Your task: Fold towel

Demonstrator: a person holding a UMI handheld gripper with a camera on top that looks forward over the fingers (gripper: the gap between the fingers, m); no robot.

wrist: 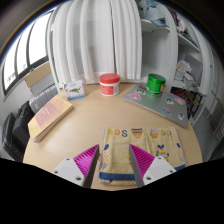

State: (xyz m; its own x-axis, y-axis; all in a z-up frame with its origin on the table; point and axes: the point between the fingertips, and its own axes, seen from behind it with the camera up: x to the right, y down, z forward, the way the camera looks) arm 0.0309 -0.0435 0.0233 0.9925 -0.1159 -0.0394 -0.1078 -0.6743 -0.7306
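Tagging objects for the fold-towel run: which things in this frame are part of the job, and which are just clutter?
Job:
- towel, lying flat on the table, its near end between the open fingers
- gripper, not gripping it

Lying about:
- red container
- green container
- patterned mat under the green container
- wooden board

Looks like an office or meeting room to me. There's a big light wooden table [85, 125], long white curtains [95, 40] hanging behind it, and a window [22, 60] off to one side. Cluttered shelving or desk stuff [185, 70] sits on the other side. Not homey, more like a workspace.
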